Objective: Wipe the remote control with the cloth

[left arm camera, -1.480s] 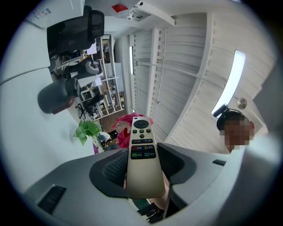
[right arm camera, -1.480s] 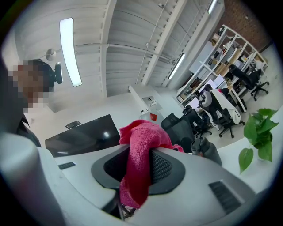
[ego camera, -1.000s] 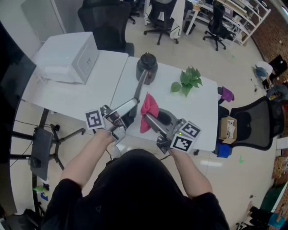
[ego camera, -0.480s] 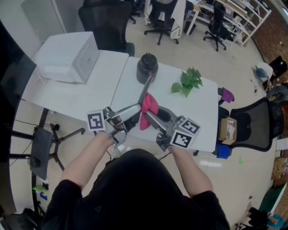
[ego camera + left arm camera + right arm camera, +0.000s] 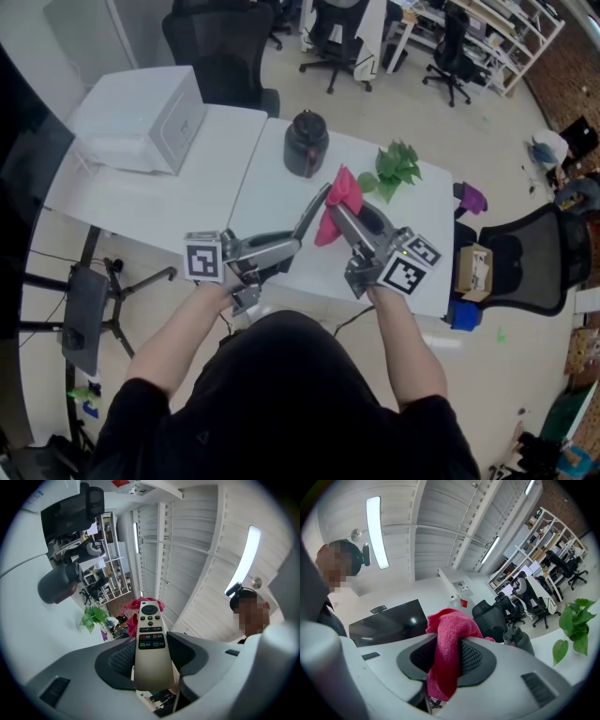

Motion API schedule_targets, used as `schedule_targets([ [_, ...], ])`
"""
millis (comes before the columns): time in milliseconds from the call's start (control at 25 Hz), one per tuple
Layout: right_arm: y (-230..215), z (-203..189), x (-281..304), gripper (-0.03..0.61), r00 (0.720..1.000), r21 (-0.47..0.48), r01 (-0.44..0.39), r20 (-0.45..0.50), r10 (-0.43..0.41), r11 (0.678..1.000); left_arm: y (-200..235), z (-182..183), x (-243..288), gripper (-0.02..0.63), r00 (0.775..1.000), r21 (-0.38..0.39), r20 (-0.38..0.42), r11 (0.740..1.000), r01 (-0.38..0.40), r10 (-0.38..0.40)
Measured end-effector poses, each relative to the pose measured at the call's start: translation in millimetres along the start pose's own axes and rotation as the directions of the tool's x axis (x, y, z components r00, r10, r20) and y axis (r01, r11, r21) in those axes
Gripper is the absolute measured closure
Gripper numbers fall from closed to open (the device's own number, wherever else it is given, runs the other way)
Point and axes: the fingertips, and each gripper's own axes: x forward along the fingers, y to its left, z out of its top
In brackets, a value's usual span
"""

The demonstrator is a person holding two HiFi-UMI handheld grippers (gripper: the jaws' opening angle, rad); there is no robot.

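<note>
A slim silver remote control (image 5: 310, 214) (image 5: 151, 648) is lifted above the white table (image 5: 281, 192), clamped between the jaws of my left gripper (image 5: 292, 239) (image 5: 151, 659). Its buttoned face points up and away from me. A pink cloth (image 5: 337, 202) (image 5: 447, 656) is bunched in my right gripper (image 5: 345, 217) (image 5: 446, 660), which is shut on it. The cloth hangs just right of the remote's far end, and whether the two touch I cannot tell. Both grippers are tilted upward, over the near middle of the table.
A dark jug (image 5: 306, 142) stands at the table's far side, with a leafy green plant (image 5: 392, 167) to its right. A white box-shaped appliance (image 5: 141, 117) sits on the left table. Black office chairs (image 5: 525, 258) stand right of the table and beyond it.
Both grippers have swung to the right and tilted up. The cloth has travelled right and farther away with the right gripper. The remote's far end has followed it.
</note>
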Motion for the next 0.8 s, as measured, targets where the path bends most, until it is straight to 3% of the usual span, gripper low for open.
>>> schedule_targets([
  [120,0.6,1.3,-5.8,0.469,1.000,-0.027,0.027,0.007,-0.027,0.999,6.8,1.7,-1.9,0.405,0.999,0.053,-0.003,0.998,-0.045,0.045],
  [200,0.0,-0.7,-12.2,0.469,0.996,-0.109,0.088,-0.006,-0.089,0.990,16.0,4.9,-4.7,0.405,0.995,0.119,0.005,0.988,-0.098,0.098],
  [280,-2.0,-5.6,-19.3,0.469,0.984,-0.222,0.165,-0.030,-0.176,0.961,29.0,9.0,-8.3,0.405,0.985,0.186,0.023,0.967,-0.173,0.172],
  [360,-4.1,-12.8,-25.5,0.469,0.963,-0.322,0.232,-0.057,-0.264,0.918,46.7,11.9,-14.2,0.405,0.960,0.254,0.043,0.926,-0.278,0.276],
  [440,-5.7,-21.3,-30.0,0.469,0.937,-0.402,0.280,-0.084,-0.339,0.872,68.8,13.2,-22.5,0.405,0.911,0.343,0.050,0.849,-0.401,0.410],
  [560,-6.7,-32.8,-34.8,0.469,0.907,-0.475,0.311,-0.112,-0.407,0.823,104.7,12.2,-35.5,0.405,0.802,0.462,0.057,0.696,-0.549,0.595],
  [720,-8.1,-45.1,-41.3,0.469,0.884,-0.496,0.333,-0.133,-0.449,0.802,154.8,9.4,-54.6,0.405,0.637,0.568,0.078,0.491,-0.660,0.767],
  [800,-8.1,-51.1,-43.6,0.469,0.878,-0.493,0.336,-0.145,-0.457,0.802,182.8,5.1,-64.2,0.405,0.565,0.598,0.075,0.417,-0.685,0.821],
])
